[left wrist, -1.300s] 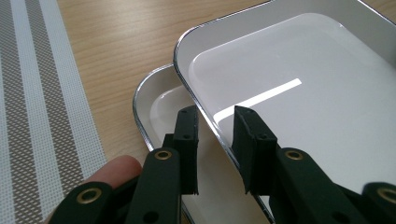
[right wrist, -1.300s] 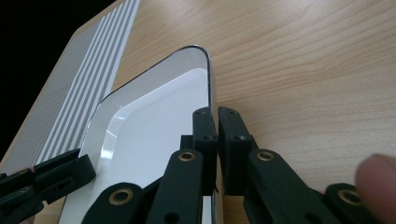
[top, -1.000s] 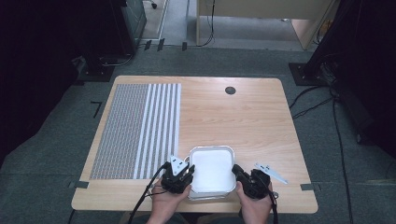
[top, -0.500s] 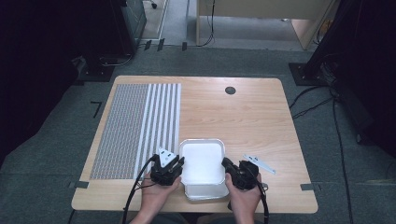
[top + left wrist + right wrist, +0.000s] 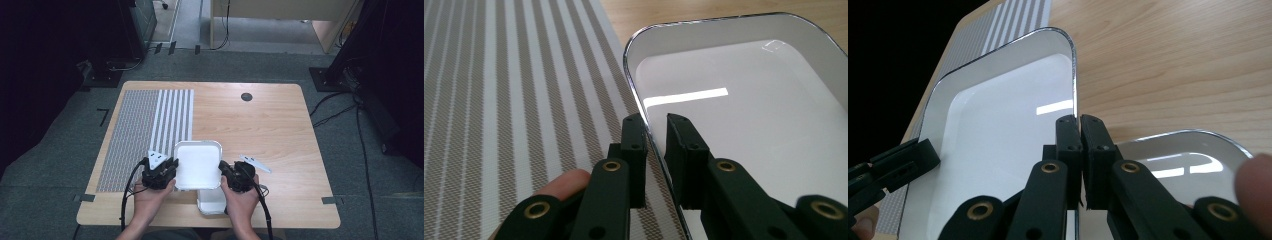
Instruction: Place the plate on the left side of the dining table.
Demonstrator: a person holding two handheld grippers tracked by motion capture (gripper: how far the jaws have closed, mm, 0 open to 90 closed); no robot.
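From the high view, the left hand-held gripper (image 5: pixel 170 169) and the right hand-held gripper (image 5: pixel 226 170) each grip one side of a white tray (image 5: pixel 198 164), held up over the near part of the wooden bench (image 5: pixel 280 130), just right of the striped placemat (image 5: pixel 150 130). A second white tray (image 5: pixel 211 201) sits on the bench underneath, sticking out toward the near edge between the person's hands. In the left gripper view, the black jaws straddle the tray's shiny left rim (image 5: pixel 649 135), one jaw outside over the placemat (image 5: pixel 499 100), one inside (they've just been closing a bit further, and look pinched on the rim). In the right gripper view, the jaws are nearly together, clamped on the upper tray's right rim (image 5: pixel 1075 90), with the lower tray (image 5: pixel 1188 160) on the bench (image 5: pixel 1173 60) below and the left hand-held gripper (image 5: pixel 893 167) at the far side.
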